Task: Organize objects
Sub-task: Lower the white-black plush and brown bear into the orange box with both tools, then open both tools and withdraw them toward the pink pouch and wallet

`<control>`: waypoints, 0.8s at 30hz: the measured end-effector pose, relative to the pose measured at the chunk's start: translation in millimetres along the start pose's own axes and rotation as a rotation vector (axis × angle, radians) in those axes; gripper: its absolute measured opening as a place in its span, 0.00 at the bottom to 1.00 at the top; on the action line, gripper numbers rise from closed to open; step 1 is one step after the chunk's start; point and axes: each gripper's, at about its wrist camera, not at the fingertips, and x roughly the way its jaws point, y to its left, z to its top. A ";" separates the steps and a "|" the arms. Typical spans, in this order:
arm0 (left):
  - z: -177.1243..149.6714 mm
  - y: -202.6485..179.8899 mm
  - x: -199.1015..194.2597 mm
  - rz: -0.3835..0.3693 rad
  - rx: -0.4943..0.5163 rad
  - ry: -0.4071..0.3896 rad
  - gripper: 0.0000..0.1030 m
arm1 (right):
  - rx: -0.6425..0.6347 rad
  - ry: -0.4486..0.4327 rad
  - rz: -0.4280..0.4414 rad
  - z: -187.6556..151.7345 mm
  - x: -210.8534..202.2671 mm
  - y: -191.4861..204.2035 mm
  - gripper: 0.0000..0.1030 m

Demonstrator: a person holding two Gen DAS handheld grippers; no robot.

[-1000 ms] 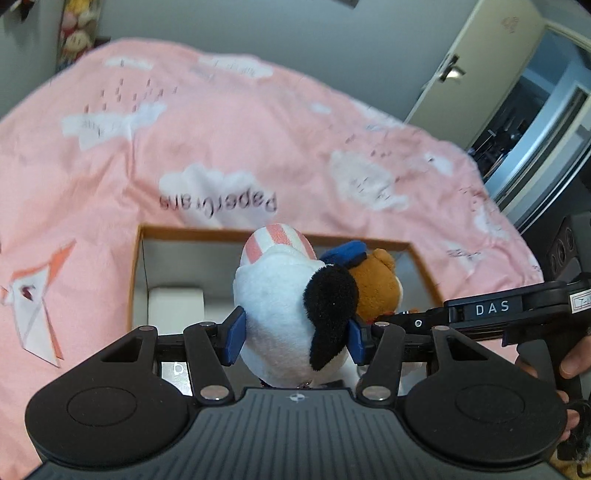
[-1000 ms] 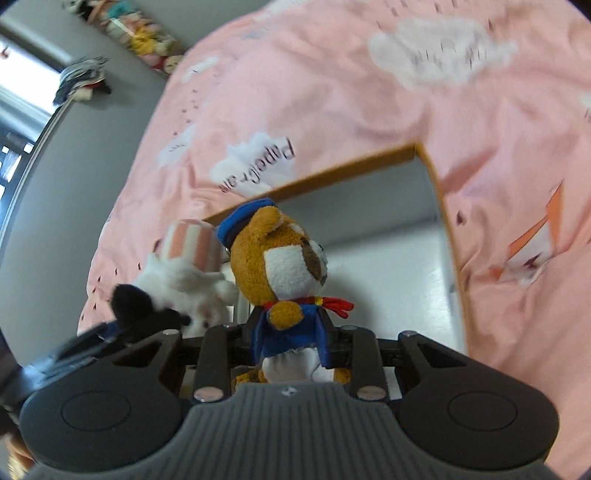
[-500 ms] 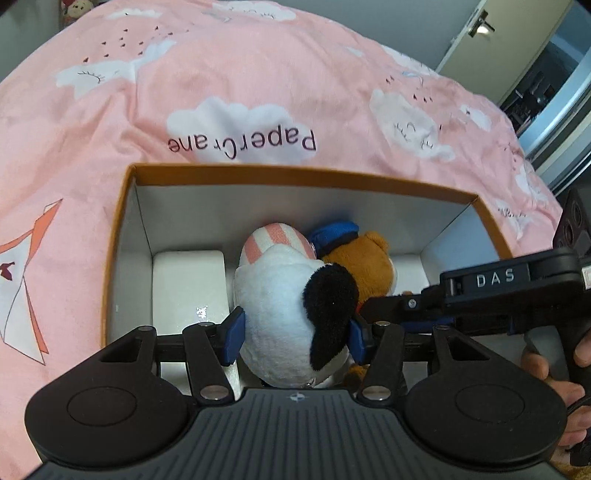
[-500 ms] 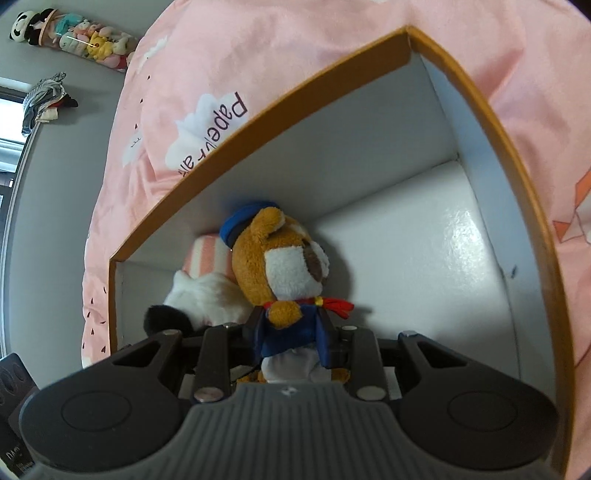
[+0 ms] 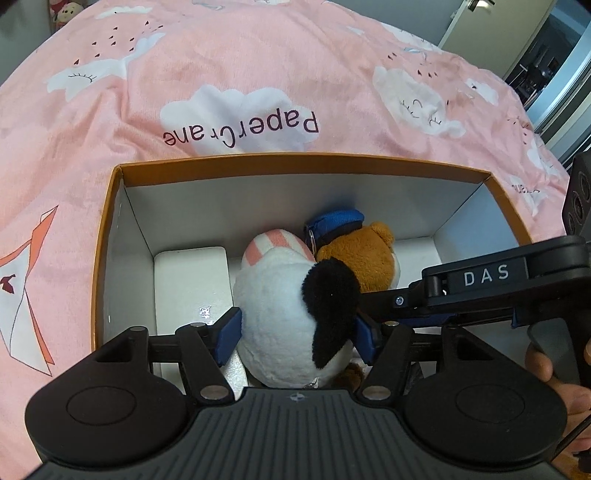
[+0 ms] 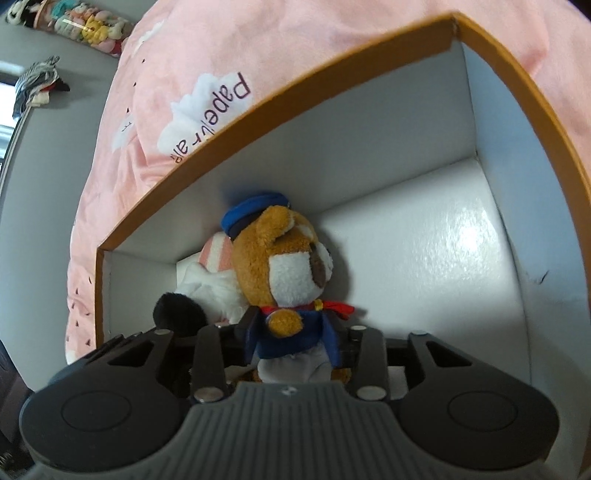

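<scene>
My left gripper (image 5: 297,334) is shut on a white plush dog (image 5: 280,314) with a black ear and a pink striped cap, and holds it inside an orange-rimmed box (image 5: 295,160) with white inner walls. My right gripper (image 6: 291,343) is shut on a brown plush bear (image 6: 288,273) with a blue cap and blue jacket, inside the same box (image 6: 295,92). The two toys sit side by side, touching. The bear (image 5: 364,258) shows to the right of the dog in the left wrist view. The dog (image 6: 207,284) shows to the left of the bear in the right wrist view.
The box lies on a pink bedspread (image 5: 240,74) with cloud prints. A white raised block (image 5: 192,280) sits at the box's left end. The box floor (image 6: 443,266) to the right of the bear is bare. A door (image 5: 491,22) and doorway stand at the far right.
Both grippers have moved forward and down with their toys, from above the box's near edge to deep inside it. Both remain shut on the toys.
</scene>
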 end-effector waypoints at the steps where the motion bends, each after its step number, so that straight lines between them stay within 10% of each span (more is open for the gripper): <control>1: 0.0 0.0 -0.8 -0.001 0.000 -0.001 0.70 | -0.012 -0.007 -0.006 -0.7 -1.6 1.5 0.40; 15: 1.6 -2.1 -58.8 -0.063 -0.044 -0.157 0.64 | -0.160 -0.121 -0.041 -11.9 -43.2 26.2 0.45; 24: -57.4 -26.5 -149.0 -0.142 0.043 -0.297 0.56 | -0.348 -0.359 0.029 -94.9 -136.2 43.9 0.45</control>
